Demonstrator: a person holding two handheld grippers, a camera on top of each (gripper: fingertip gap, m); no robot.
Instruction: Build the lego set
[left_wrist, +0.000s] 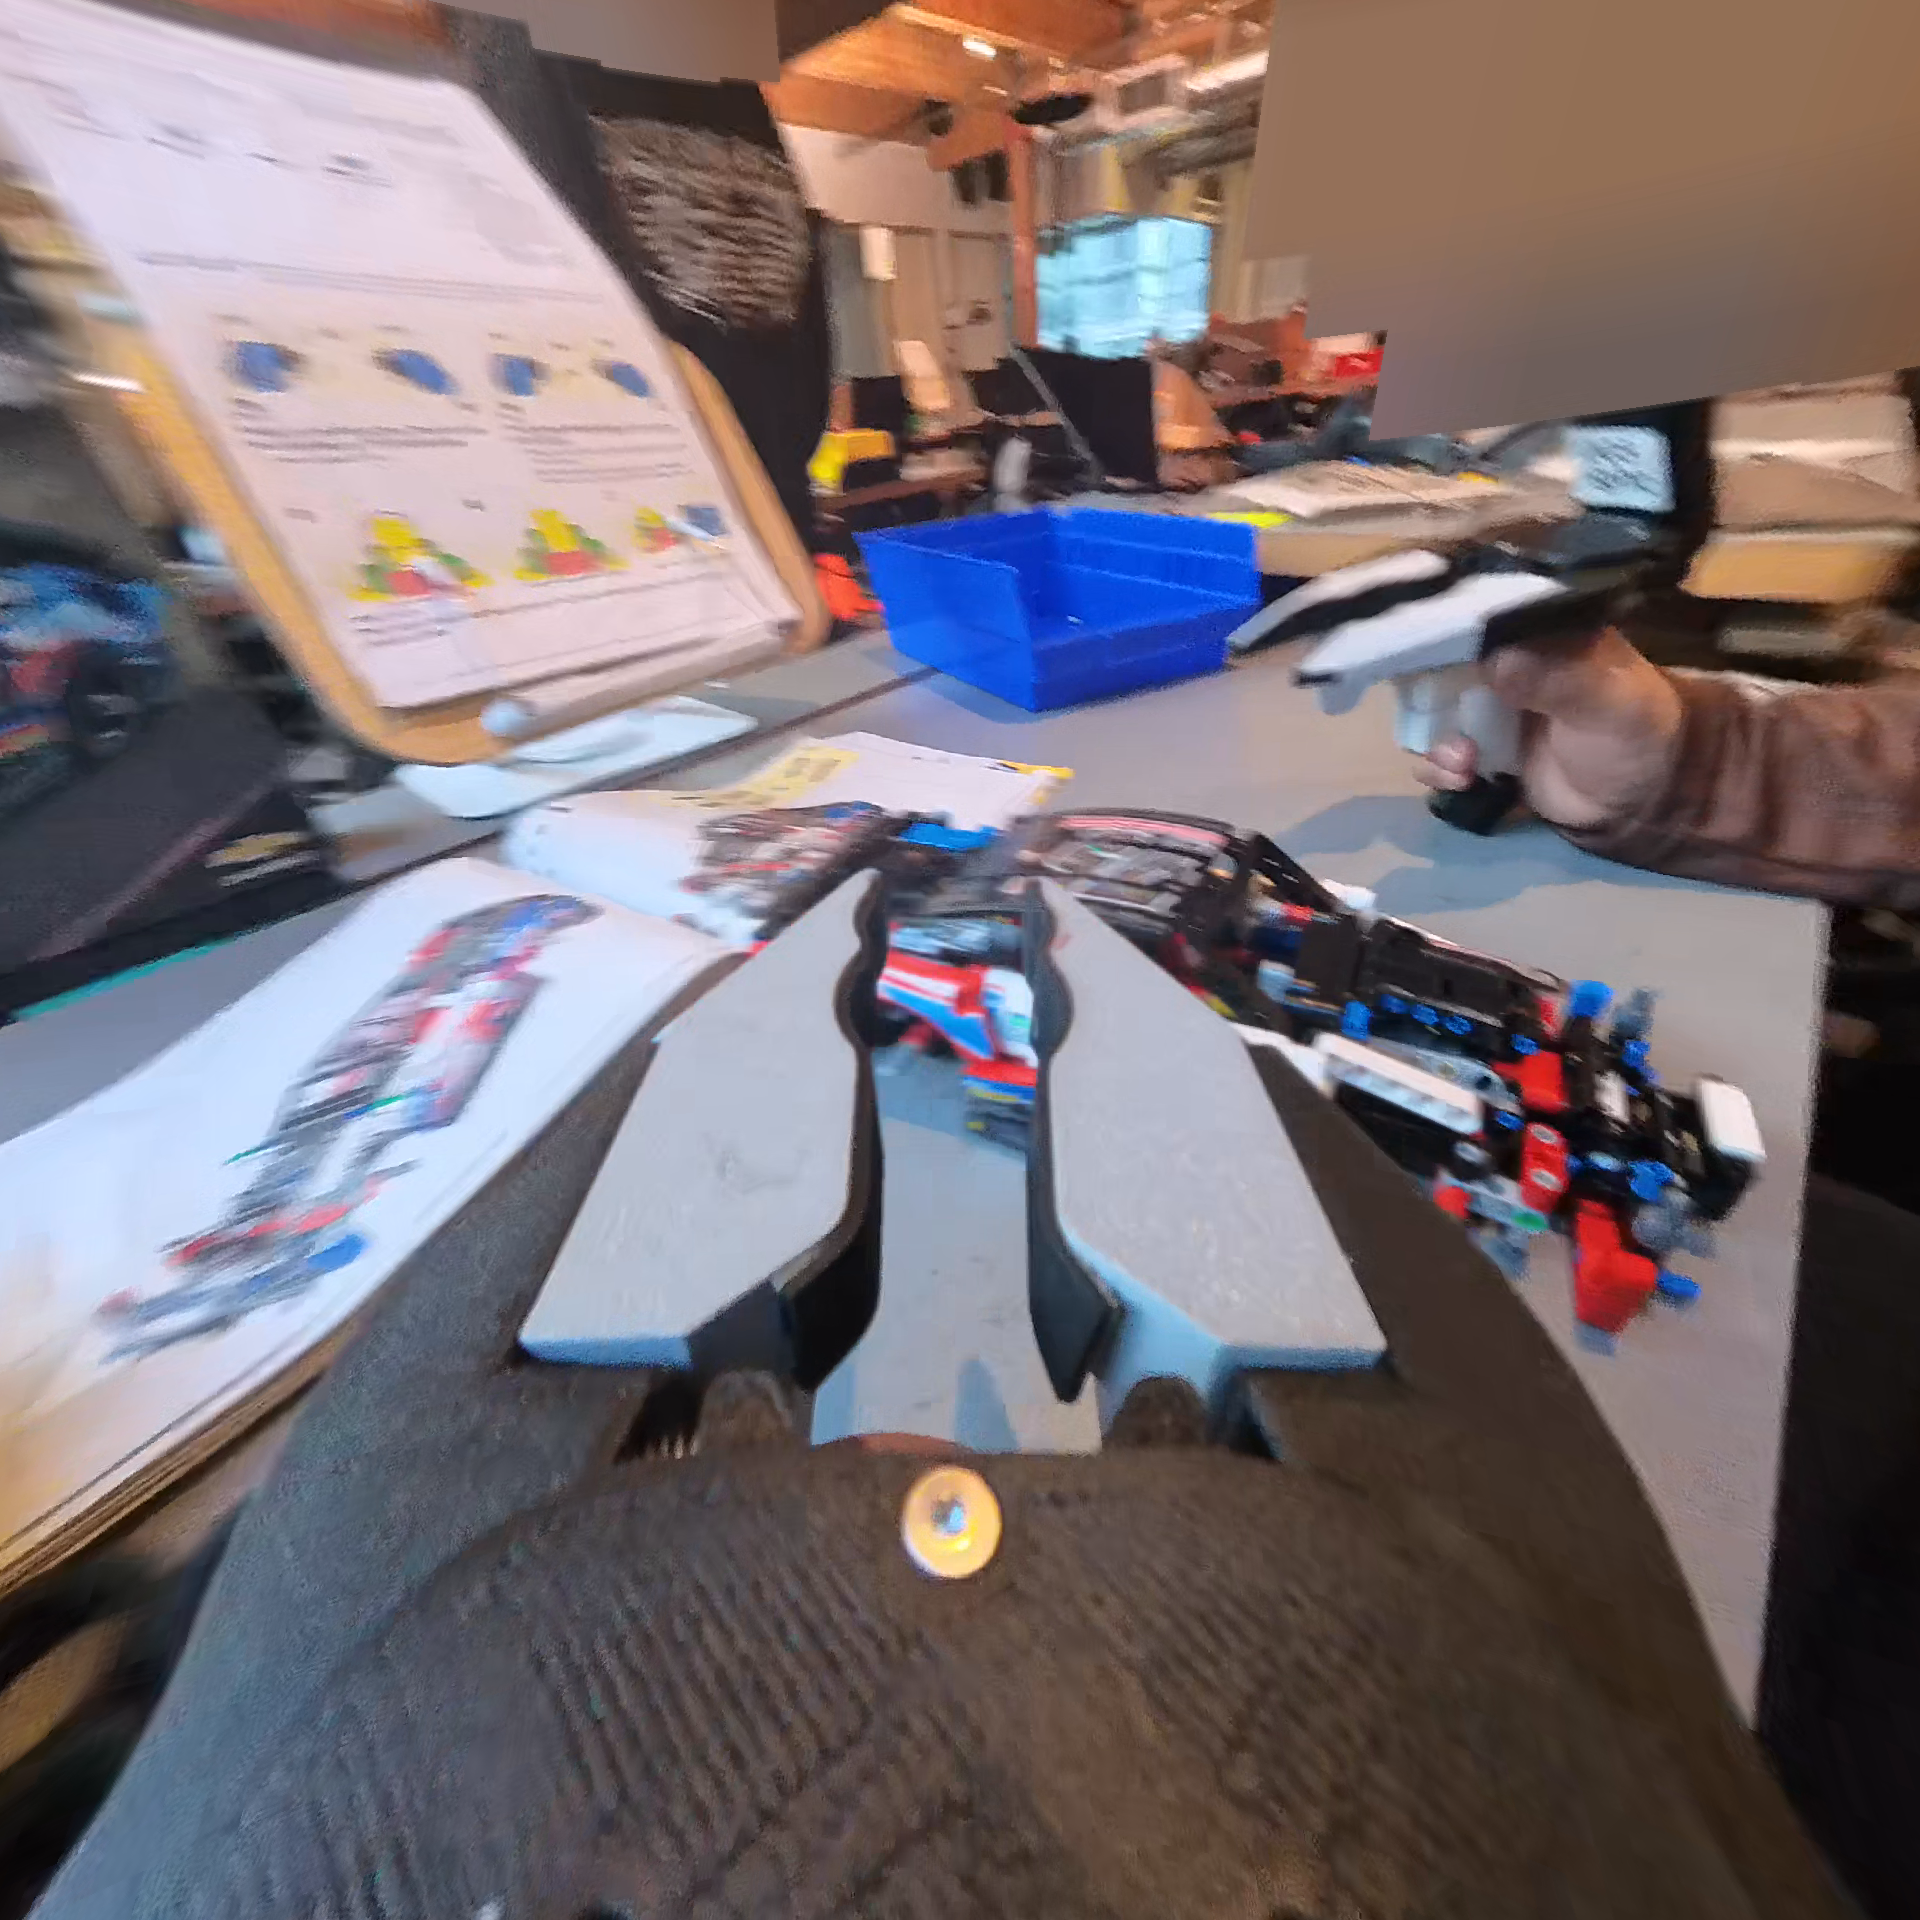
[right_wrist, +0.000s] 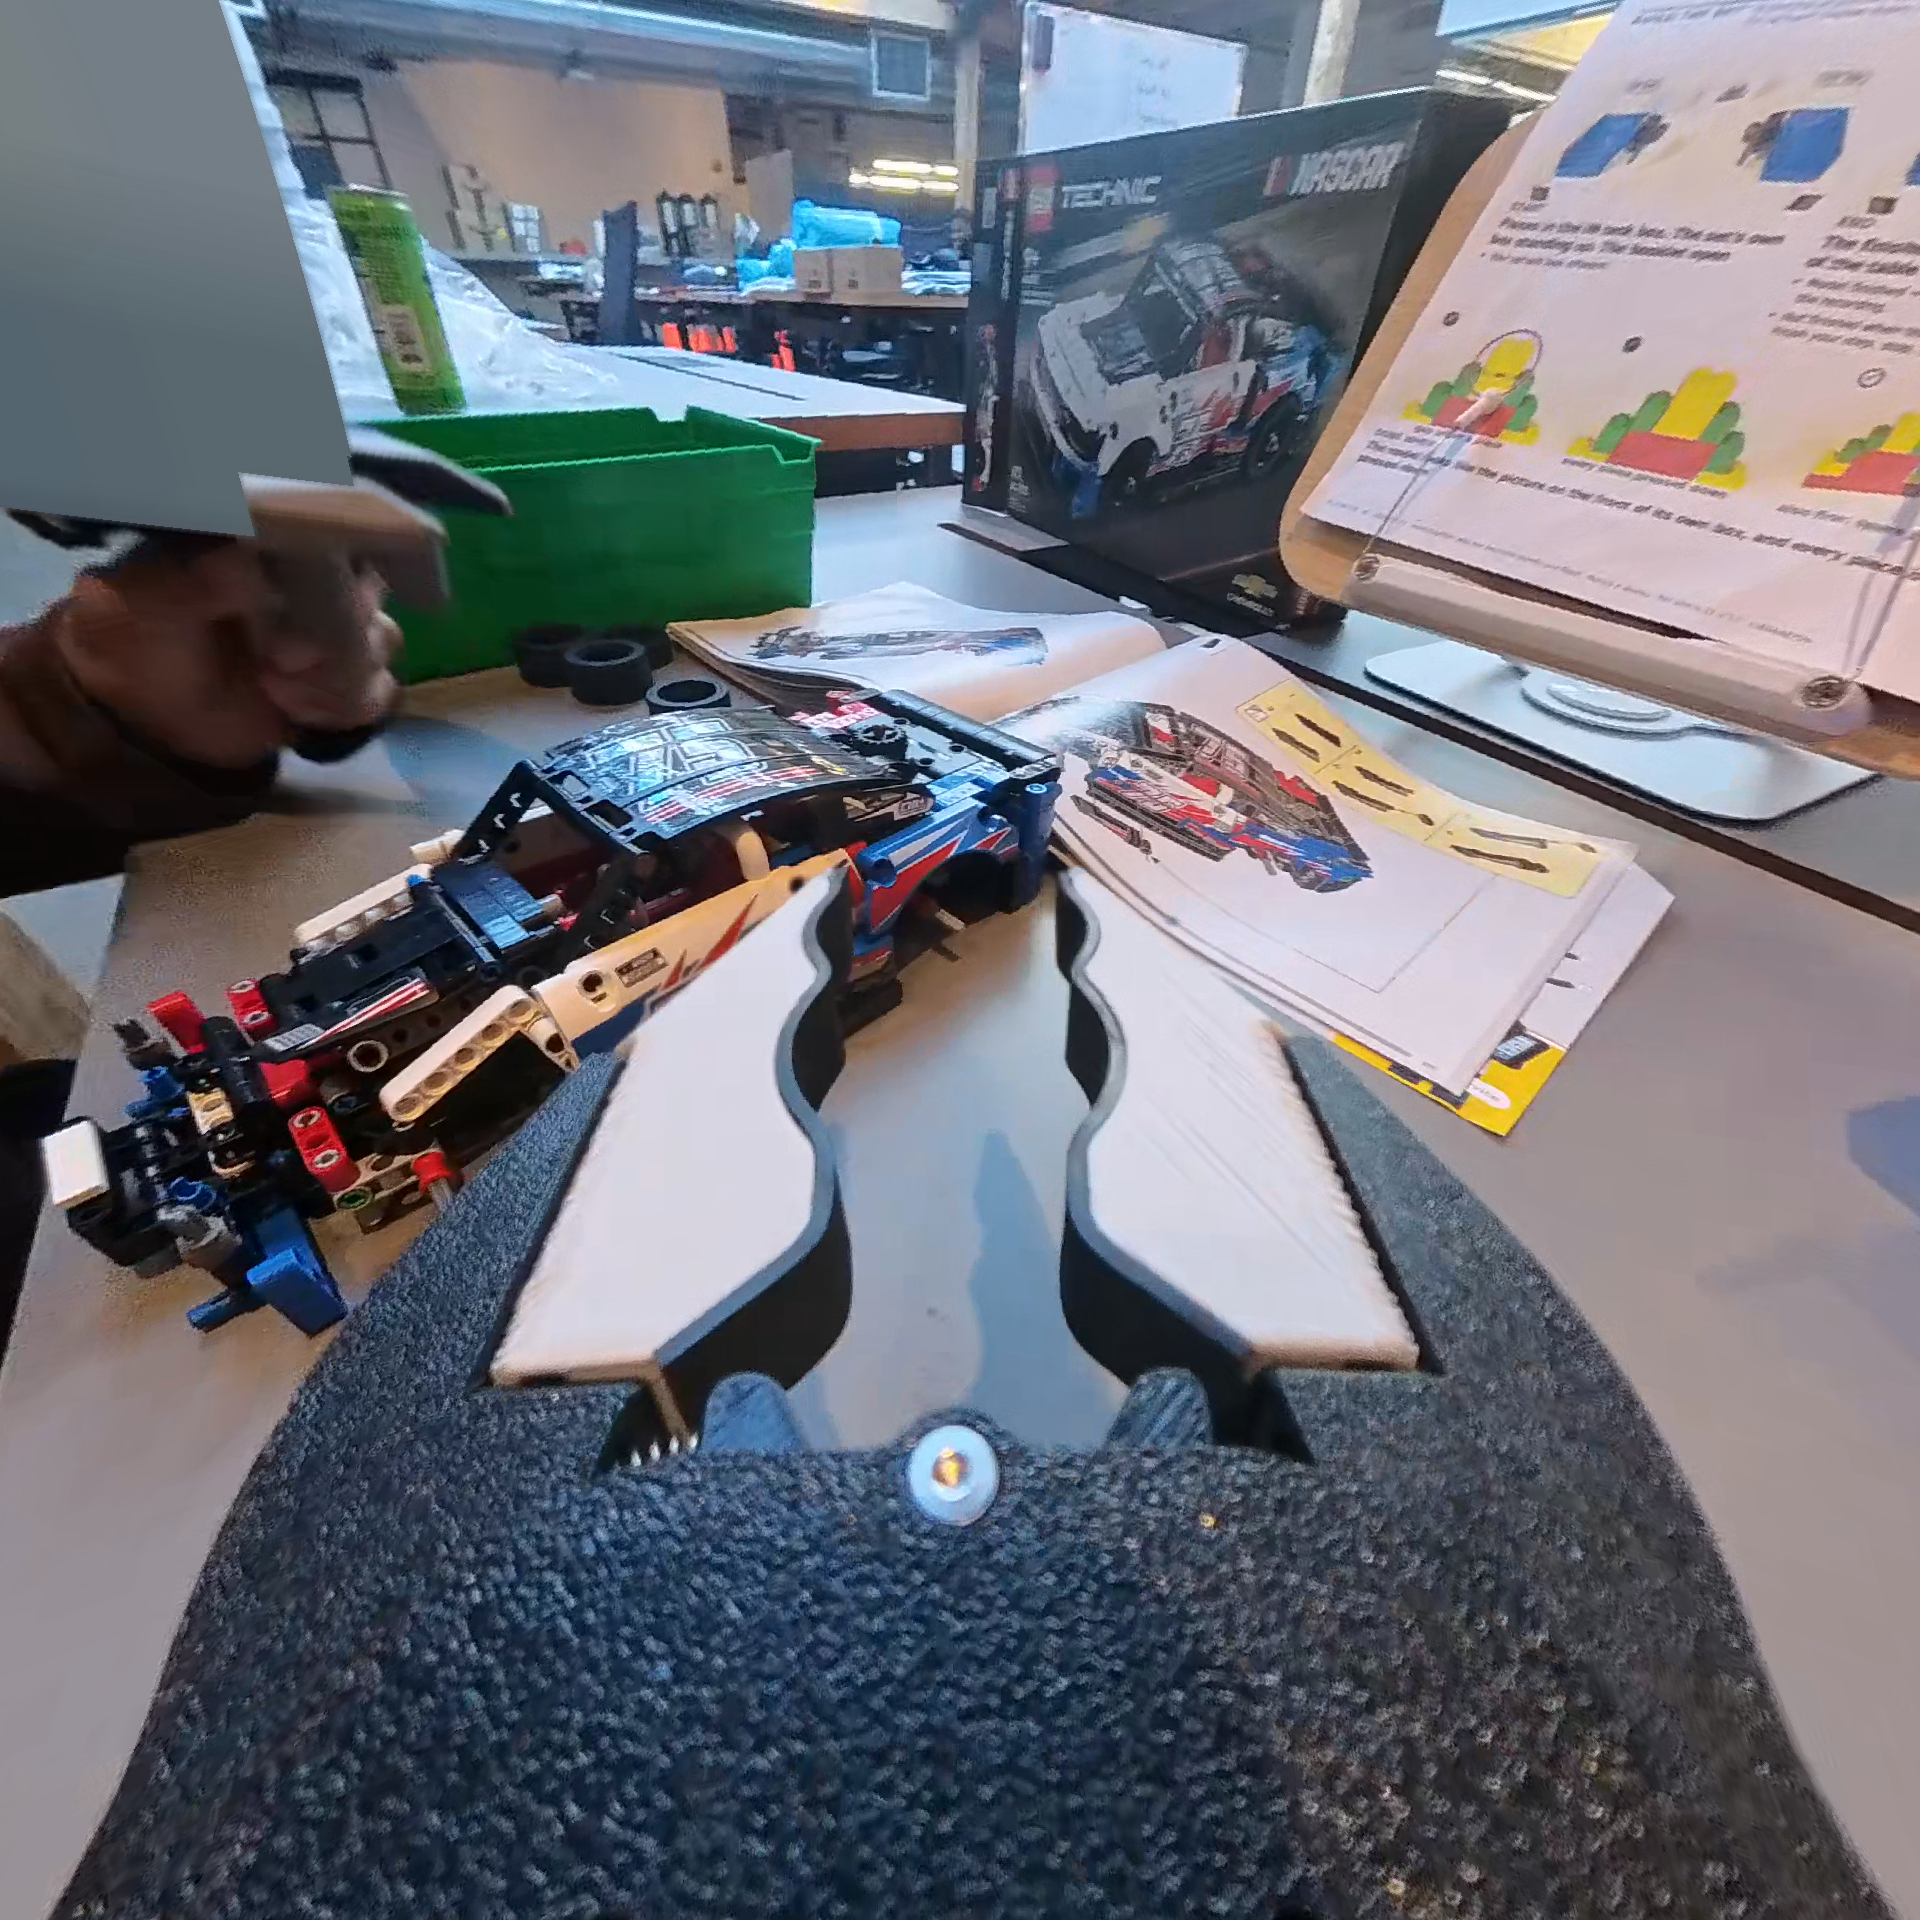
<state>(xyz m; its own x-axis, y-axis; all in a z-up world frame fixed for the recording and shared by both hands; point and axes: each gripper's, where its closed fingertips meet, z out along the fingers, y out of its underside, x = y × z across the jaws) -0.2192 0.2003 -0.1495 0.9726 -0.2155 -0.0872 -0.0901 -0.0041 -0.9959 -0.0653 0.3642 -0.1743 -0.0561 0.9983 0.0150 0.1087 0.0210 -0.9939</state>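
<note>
A partly built lego race car (right_wrist: 582, 925), black, blue, red and white, lies on the grey table (right_wrist: 1662, 1299); it also shows in the left wrist view (left_wrist: 1382, 1029). My left gripper (left_wrist: 954, 894) is open and empty, its tips just in front of the car's side. My right gripper (right_wrist: 945, 883) is open and empty, tips close to the car's blue rear end. Several black tyres (right_wrist: 608, 665) lie behind the car. The open instruction booklet (right_wrist: 1278, 842) lies beside the car; it also shows in the left wrist view (left_wrist: 343, 1060). The other gripper (left_wrist: 1423, 613) shows farther off.
A green bin (right_wrist: 623, 520) and a green can (right_wrist: 400, 301) stand behind the car. A blue bin (left_wrist: 1060, 603) sits at the table's far side. The set's box (right_wrist: 1174, 353) and a sheet on a wooden stand (right_wrist: 1621, 343) stand at the back. One gripper's finger ends stand about 25 cm off the other's.
</note>
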